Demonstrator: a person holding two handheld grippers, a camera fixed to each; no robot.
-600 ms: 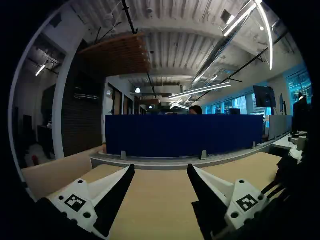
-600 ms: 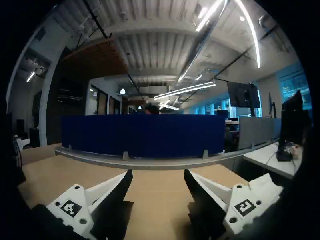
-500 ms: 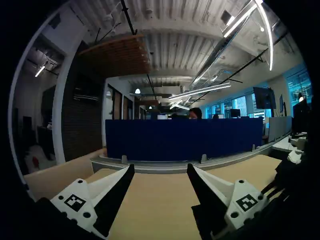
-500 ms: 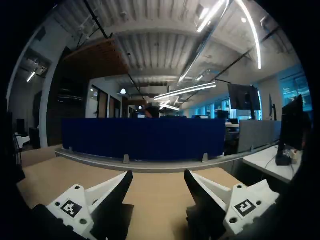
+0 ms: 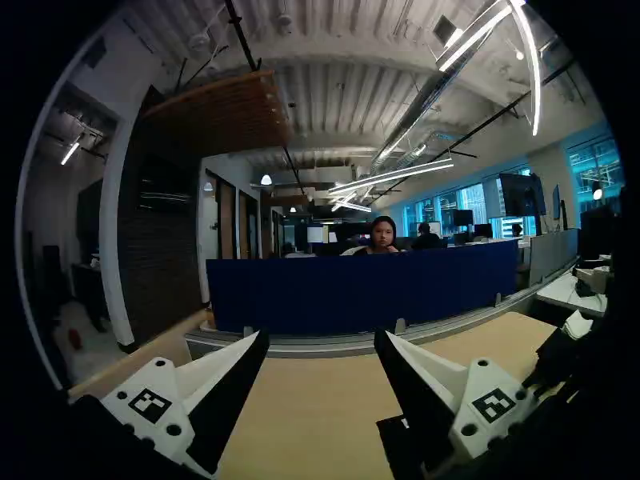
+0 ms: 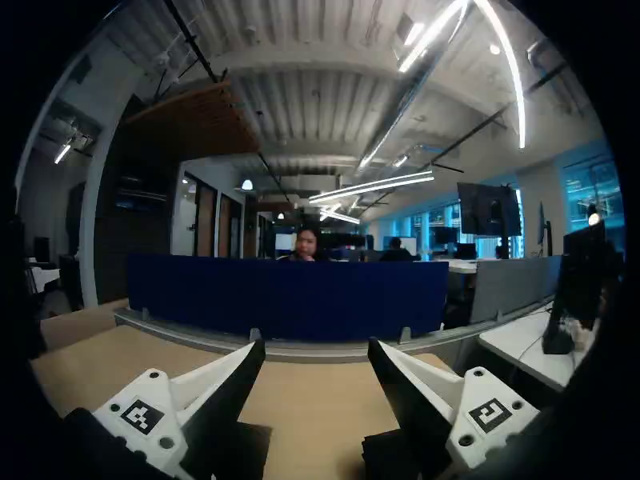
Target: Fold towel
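Above desk [image 5: 320, 408], left gripper [image 5: 320, 331] & right gripper [image 6: 315, 342] gape wide.

1. Left gripper [image 5: 320, 333]: two white wedge-shaped fingers [image 5: 200, 376], black along the inner faces.
2. Square black-and-white marker [image 5: 150, 405] on top (one per finger), with small dark screw holes [image 5: 173, 430] around it.
3. Right gripper [image 6: 315, 342]: same white and black build, same kind of marker [image 6: 490, 416].

Dim indoors; long ceiling strip lights [image 5: 534, 80] glare white overhead, and windows [image 5: 596, 164] at the right glow blue. Straight lines bow hard toward the rims; the desktop [image 5: 320, 408] looks sharp, its near part sunk in shadow.
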